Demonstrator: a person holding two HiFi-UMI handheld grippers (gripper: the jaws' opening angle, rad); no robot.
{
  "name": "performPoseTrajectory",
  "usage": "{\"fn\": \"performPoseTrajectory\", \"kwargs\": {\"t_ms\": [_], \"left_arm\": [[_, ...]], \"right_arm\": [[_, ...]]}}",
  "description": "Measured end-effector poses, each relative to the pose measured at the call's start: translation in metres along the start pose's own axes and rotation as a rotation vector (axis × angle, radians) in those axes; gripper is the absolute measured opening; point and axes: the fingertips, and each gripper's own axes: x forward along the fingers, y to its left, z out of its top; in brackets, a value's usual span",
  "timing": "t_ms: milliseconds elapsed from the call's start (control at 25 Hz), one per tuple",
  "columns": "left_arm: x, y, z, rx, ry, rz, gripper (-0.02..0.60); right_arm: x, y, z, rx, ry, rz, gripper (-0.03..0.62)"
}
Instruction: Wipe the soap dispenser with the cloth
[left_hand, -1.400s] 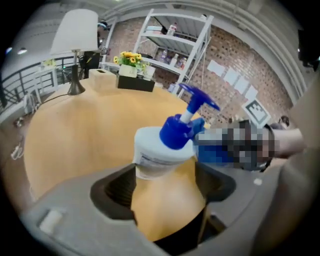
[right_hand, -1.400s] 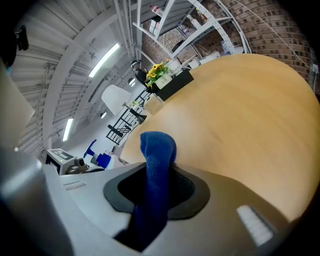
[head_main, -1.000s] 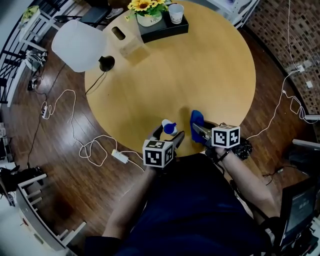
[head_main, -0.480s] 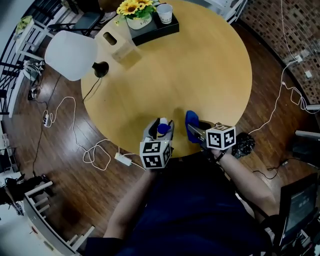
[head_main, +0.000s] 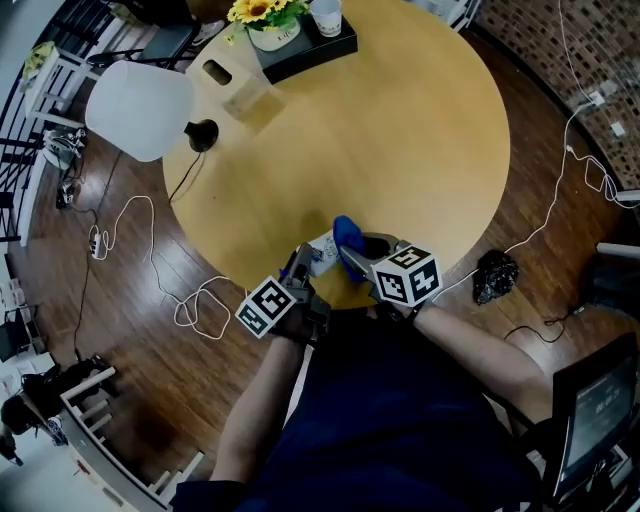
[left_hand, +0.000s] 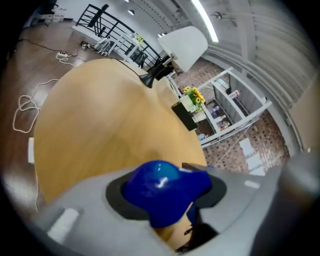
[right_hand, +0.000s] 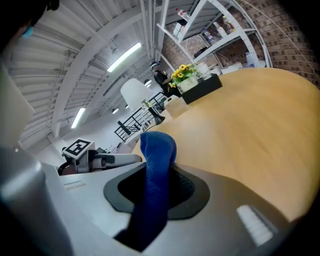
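Table (head_main: 420, 150) round and wooden, soap dispenser (head_main: 321, 257) near its rim, dark plank floor (head_main: 130, 390)

An office-like loft (brick wall (right_hand: 287, 35), metal shelves (right_hand: 220, 30)).

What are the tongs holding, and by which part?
Left tongs, which have just been closing, pinch the soap dispenser by its blue pump head; right tongs pinch the cloth by a fold.
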Motion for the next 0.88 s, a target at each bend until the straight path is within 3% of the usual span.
{"fn": "performPoseTrajectory", "kwargs": {"t_ms": [200,320,440,640,760,880], "left_arm": [[-0.003,0.003,-0.005,0.001,0.007,-0.072,0.199],[0.004,0.003,-0.003,-0.041,0.019,-0.143,0.198],[0.018,-0.002,-0.001,-0.028,0.073,-0.188,0.184],[0.037,-0.017,0.001,-0.036,0.129,-0.206,0.192],[0.038,-0.024,-0.002,-0.057,0.146,-0.206,0.249],[0.027,-0.020,-0.011,-0.087,0.163,-0.198,0.264]], "right_arm": [[0.027,0.035,-0.004,-0.107,0.046,0.047,0.101],[0.025,0.025,-0.009,-0.087,0.055,0.010,0.100],[0.017,0.001,-0.008,-0.036,0.041,-0.058,0.101],[0.004,-0.025,-0.001,0.038,-0.010,-0.126,0.101],[0.010,-0.036,-0.011,0.017,0.012,-0.156,0.100],[0.014,-0.043,-0.011,0.034,0.001,-0.167,0.098]]}}
